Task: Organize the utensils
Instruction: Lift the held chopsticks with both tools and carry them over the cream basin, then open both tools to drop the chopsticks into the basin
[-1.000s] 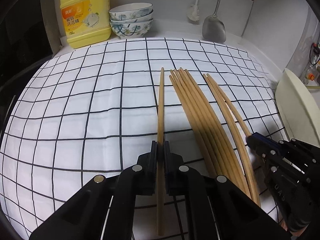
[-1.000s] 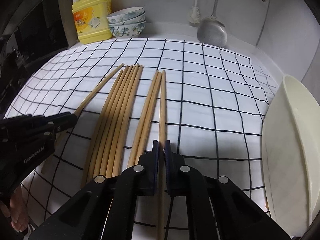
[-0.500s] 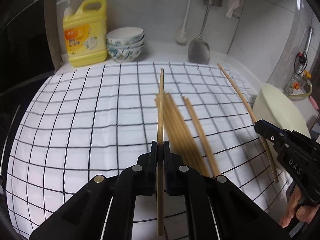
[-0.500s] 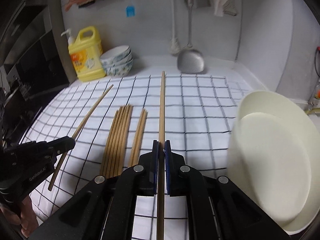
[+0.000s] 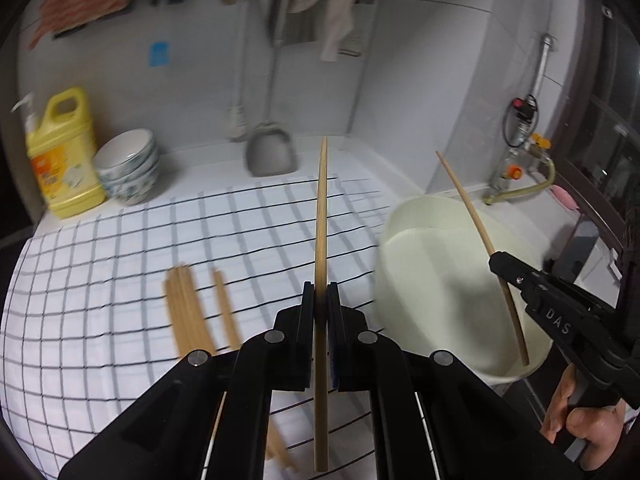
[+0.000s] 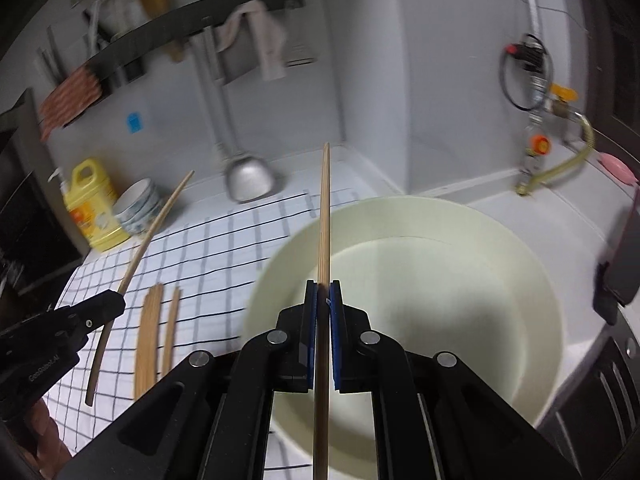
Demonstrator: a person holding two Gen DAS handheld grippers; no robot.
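Observation:
My left gripper [image 5: 320,300] is shut on a wooden chopstick [image 5: 321,216], held in the air above the checked cloth [image 5: 100,280]. My right gripper [image 6: 323,296] is shut on another chopstick [image 6: 325,216], held above the cream basin [image 6: 520,280]. In the left wrist view the right gripper [image 5: 498,260] and its chopstick [image 5: 472,216] hang over the basin [image 5: 420,280]. In the right wrist view the left gripper [image 6: 114,304] and its chopstick [image 6: 156,224] are over the cloth. Several chopsticks [image 5: 186,312] still lie on the cloth; they also show in the right wrist view [image 6: 150,332].
A yellow detergent bottle [image 5: 60,160] and stacked bowls [image 5: 128,172] stand at the back left. A metal spatula [image 5: 270,152] hangs against the wall. A gas valve and hose [image 6: 540,148] sit at the back right. A dark stove edge [image 6: 620,272] is on the right.
Both grippers have lifted their chopsticks off the cloth and swung right towards the basin. The right one is now over the basin.

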